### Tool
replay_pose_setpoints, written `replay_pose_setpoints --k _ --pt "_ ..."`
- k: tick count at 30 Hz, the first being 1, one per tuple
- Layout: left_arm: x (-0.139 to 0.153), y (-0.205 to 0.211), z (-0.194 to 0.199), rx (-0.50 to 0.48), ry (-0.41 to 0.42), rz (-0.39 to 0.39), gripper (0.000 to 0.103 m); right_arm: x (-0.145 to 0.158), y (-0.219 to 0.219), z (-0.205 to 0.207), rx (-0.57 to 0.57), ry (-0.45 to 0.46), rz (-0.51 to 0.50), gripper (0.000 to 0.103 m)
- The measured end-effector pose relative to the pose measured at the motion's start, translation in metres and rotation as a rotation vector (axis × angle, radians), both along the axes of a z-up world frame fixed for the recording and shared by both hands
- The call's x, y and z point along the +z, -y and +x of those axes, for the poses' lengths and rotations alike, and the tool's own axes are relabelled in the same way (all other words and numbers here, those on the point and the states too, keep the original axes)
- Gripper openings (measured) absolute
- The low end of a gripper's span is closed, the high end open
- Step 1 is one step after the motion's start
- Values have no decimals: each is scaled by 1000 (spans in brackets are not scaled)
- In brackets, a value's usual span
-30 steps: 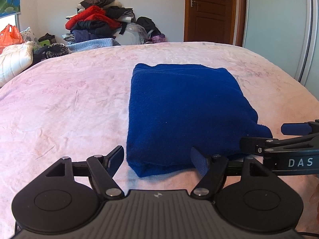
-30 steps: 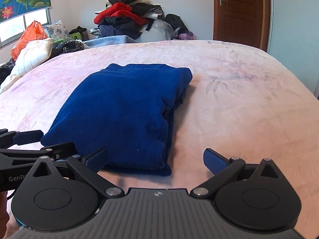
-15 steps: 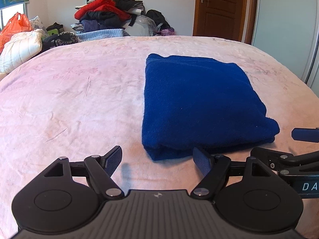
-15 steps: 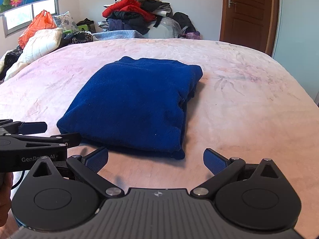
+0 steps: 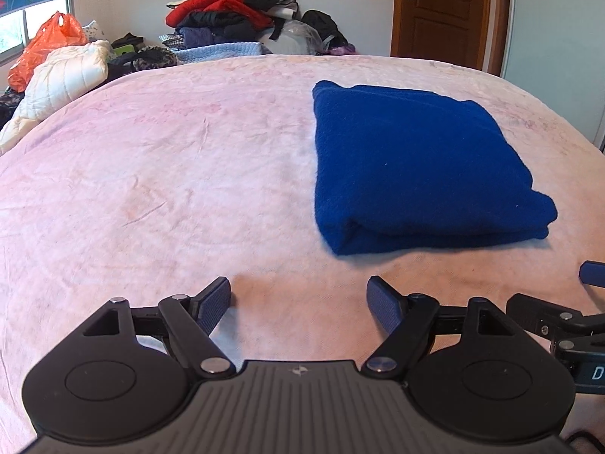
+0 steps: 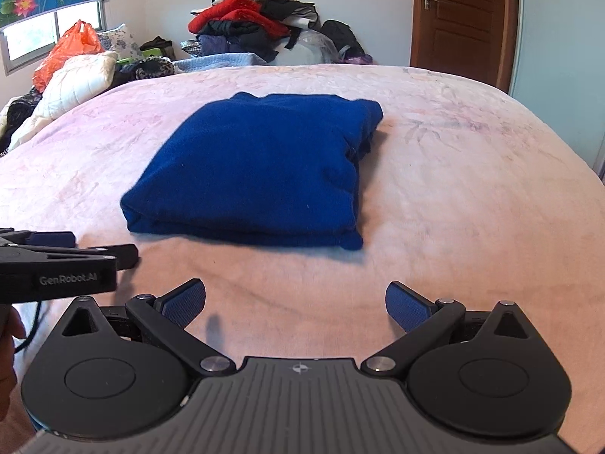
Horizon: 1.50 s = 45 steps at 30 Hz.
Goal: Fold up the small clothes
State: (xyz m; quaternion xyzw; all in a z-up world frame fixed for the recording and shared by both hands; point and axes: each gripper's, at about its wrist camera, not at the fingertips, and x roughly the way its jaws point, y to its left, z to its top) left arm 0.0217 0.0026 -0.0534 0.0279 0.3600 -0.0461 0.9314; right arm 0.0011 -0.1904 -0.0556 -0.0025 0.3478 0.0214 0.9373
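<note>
Blue garment [image 5: 412, 166] lies folded square on the pink bed [image 5: 159, 189]; both tools, left [image 5: 298, 299] and right [image 6: 295, 304], spread empty, the left's jaws just widened; fold apparently finished, next likely another piece.

garment [image 5: 412, 166]: deep blue, plain | bed cover [image 5: 170, 189]: pale pink, faint floral | door [image 5: 446, 7]: brown wood | bag [image 5: 49, 41]: orange
</note>
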Motion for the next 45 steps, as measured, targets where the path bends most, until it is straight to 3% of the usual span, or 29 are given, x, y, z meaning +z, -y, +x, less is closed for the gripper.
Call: replay_pose_setpoints --k 3,14,20,30,45 --pt "-1 -2 -4 4 12 3 84 -8 -3 -2 5 4 -37 103" --pt "-5 2 -16 3 49 28 84 -13 5 0 -23 23 -22 103" --pt "-12 0 -22 25 95 29 95 -17 2 1 -15 32 -41 103" --pt "-15 -6 -18 51 75 -2 102 -17 3 0 -14 32 -35 103" --pt "-15 -5 -19 57 78 2 103 -17 2 1 -14 32 -33 103"
